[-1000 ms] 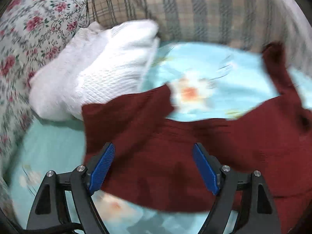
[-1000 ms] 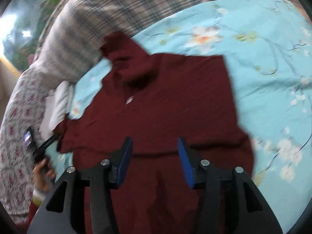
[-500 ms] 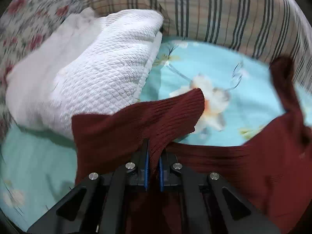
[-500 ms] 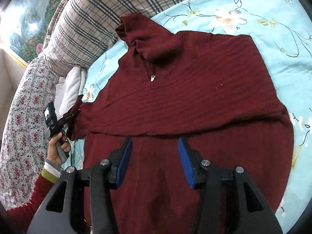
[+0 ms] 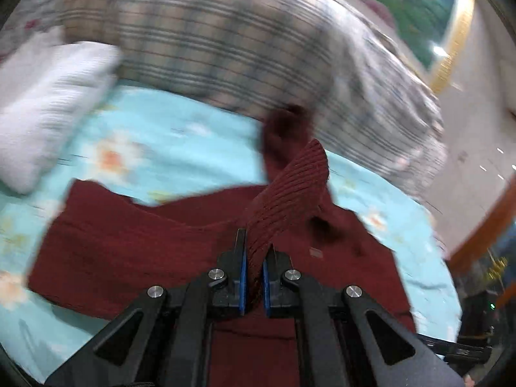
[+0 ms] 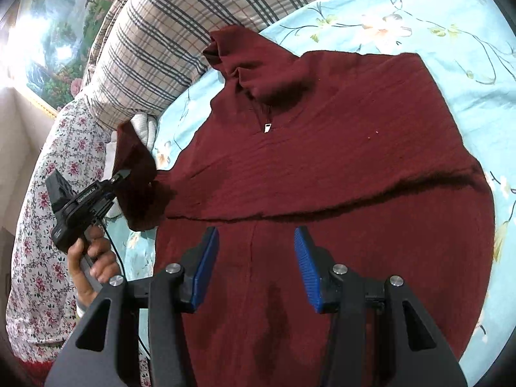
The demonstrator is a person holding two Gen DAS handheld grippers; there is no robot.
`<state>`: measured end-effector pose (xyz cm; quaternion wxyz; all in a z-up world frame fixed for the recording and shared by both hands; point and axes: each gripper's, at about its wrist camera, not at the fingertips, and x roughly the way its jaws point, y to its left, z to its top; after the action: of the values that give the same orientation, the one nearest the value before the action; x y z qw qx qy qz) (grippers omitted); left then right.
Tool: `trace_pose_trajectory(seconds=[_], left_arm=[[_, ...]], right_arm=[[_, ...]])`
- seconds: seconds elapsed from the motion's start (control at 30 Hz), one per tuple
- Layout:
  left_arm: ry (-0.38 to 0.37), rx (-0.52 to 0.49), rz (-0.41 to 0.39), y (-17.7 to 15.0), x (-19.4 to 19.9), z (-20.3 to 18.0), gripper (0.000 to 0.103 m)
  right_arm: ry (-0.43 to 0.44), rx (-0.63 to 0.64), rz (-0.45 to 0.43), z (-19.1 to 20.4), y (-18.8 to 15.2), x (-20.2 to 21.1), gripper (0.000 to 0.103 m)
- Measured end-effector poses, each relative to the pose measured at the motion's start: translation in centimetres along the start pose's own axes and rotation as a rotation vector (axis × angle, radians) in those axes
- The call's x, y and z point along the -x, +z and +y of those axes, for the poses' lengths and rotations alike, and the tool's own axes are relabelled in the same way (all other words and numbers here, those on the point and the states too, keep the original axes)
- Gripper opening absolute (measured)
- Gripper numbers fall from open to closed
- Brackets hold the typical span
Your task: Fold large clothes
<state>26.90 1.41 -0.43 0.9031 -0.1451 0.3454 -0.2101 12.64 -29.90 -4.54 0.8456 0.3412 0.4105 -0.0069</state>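
The dark red ribbed-knit pullover (image 6: 338, 167) with a short zip at its raised collar lay spread front-up on the pale blue flower-printed bedsheet (image 6: 451, 32), its collar toward the beige-and-grey plaid quilt (image 6: 180, 32) heaped at the head of the bed. The left gripper (image 5: 254, 277) was clamped on the cuff end of one sleeve (image 5: 290, 190), its blue pads pressed tight against the ribbed cloth; in the right wrist view the same sleeve hung lifted off the bed at the garment's side, with a hand (image 6: 93, 258) gripping the tool's handle. The right gripper (image 6: 254, 267) hovered over the lower body of the pullover with its jaws apart and nothing between them. The knit looked thick, soft and limp, likely fairly light, so it would probably drape and sag from any single pinch rather than hold a line; its ribbing ought to give the pads good purchase and little slip, though it might stretch if tugged. Sensible holds seemed to be the cuff already pinched, then the hem corners or shoulder seams, where doubled cloth is firmer. A crease already ran across the body. Beside the sleeve sat a folded white waffle-textured garment (image 5: 48, 119), and a rose-printed white cover (image 6: 42, 225) lay along the bed's edge.
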Motion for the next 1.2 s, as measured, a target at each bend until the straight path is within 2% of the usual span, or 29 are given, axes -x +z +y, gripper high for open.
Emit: trace_pose_trajectory(seconds=[0.13, 0.2, 0.3, 0.43, 0.53, 0.6, 0.63, 0.73, 0.83, 0.93, 1.0, 1.03, 1.1, 1.2], left_arm=[[-0.082, -0.056, 0.087, -3.7, -4.8, -6.3, 0.006], [-0.081, -0.087, 0.13, -5.5, -7.6, -8.4, 0.006], [-0.086, -0.105, 0.193, -7.9, -11.0, -10.0, 0.006], [-0.073, -0.13, 0.288, -9.8, -14.1, -10.1, 0.009], [-0.107, -0.11, 0.293, -9.9, -13.3, -9.0, 0.025], [-0.102, -0.113, 0.276, -9.7, -11.9, -8.3, 0.044], [-0.081, -0.116, 0.255, -9.7, -10.4, -7.6, 0.048], [-0.036, -0.094, 0.211, -9.7, -7.2, -5.2, 0.05], [0.024, -0.029, 0.185, -10.3, -3.4, -1.0, 0.05], [0.018, 0.033, 0.226, -11.4, -1.9, 2.1, 0.05], [0.03, 0.045, 0.255, -12.2, -1.7, 3.2, 0.05], [0.039, 0.045, 0.265, -12.5, -1.9, 3.7, 0.05], [0.037, 0.053, 0.27, -12.4, -2.3, 4.3, 0.05], [0.057, 0.047, 0.245, -11.7, -2.9, 4.5, 0.05]], right_arm=[[-0.001, -0.055, -0.022, -1.8, 0.4, 0.5, 0.05], [-0.008, -0.076, -0.034, -2.7, 0.6, 0.7, 0.05], [-0.019, -0.096, -0.046, -3.7, 0.9, 0.8, 0.05], [-0.039, -0.117, -0.053, -4.4, 1.6, 0.2, 0.05], [-0.027, -0.127, -0.065, -4.5, 2.5, -0.5, 0.05], [-0.02, -0.128, -0.071, -4.2, 3.3, -1.2, 0.05], [-0.017, -0.129, -0.072, -4.1, 3.7, -1.6, 0.05], [-0.028, -0.113, -0.053, -3.7, 5.1, -3.5, 0.063], [-0.058, -0.095, -0.032, -3.5, 6.3, -6.0, 0.063], [-0.093, -0.079, 0.01, -3.5, 7.0, -8.4, 0.062], [-0.099, -0.053, 0.046, -3.0, 7.2, -9.7, 0.037], [-0.092, -0.048, 0.066, -2.6, 7.2, -10.1, 0.007], [-0.075, -0.019, 0.043, -1.6, 7.6, -9.3, 0.007], [-0.007, 0.0, -0.063, -0.3, 8.5, -5.3, 0.007]])
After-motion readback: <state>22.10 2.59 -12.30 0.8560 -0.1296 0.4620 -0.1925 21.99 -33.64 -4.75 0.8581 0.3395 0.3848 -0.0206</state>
